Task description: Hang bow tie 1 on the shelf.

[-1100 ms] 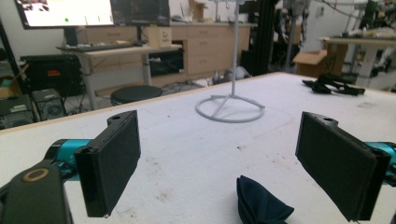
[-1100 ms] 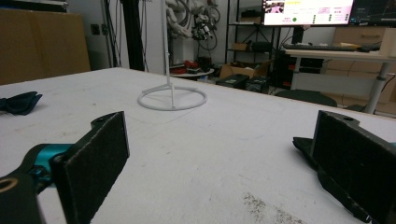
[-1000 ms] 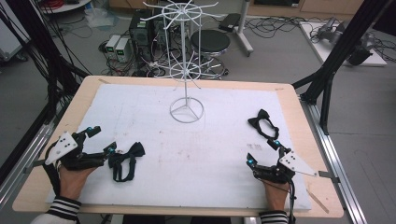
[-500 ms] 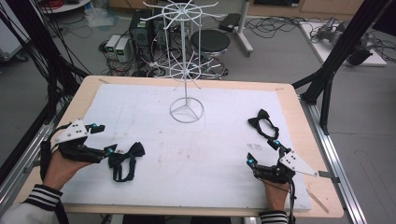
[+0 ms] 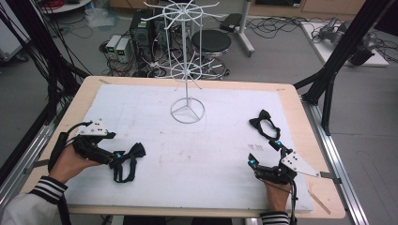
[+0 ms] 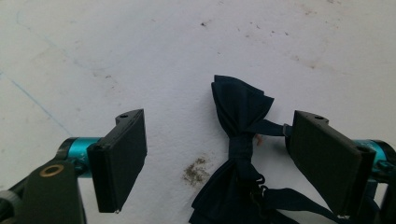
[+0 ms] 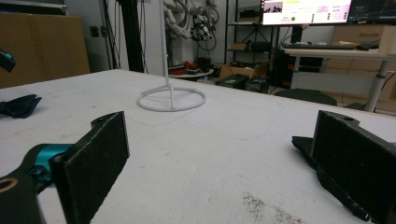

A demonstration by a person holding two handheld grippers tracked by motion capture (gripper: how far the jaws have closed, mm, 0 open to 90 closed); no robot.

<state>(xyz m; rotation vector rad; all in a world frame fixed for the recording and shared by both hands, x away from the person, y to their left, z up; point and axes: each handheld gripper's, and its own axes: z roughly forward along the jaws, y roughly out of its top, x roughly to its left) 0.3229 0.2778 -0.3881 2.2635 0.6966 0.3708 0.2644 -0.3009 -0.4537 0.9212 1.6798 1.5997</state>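
A dark bow tie (image 5: 127,158) with its strap lies on the white mat near the front left. My left gripper (image 5: 118,156) hovers over its left end. In the left gripper view the bow tie (image 6: 240,140) sits between the open jaws of my left gripper (image 6: 217,126), nearer the right pad (image 6: 327,158). The jaws have just been closing, but the pads do not press on it. My right gripper (image 5: 264,153) rests at the front right, open and holding nothing (image 7: 224,126). A second bow tie (image 5: 263,123) lies just beyond it.
A white wire display rack (image 5: 187,111) stands on its ring base at the mat's far middle; in the right gripper view the rack base (image 7: 171,99) lies ahead. The wooden table edge (image 5: 324,154) borders the mat. Black frame posts flank the table.
My left hand has moved right and lifted a little, bringing its jaws over the bow tie. The right hand and both bow ties have stayed put.
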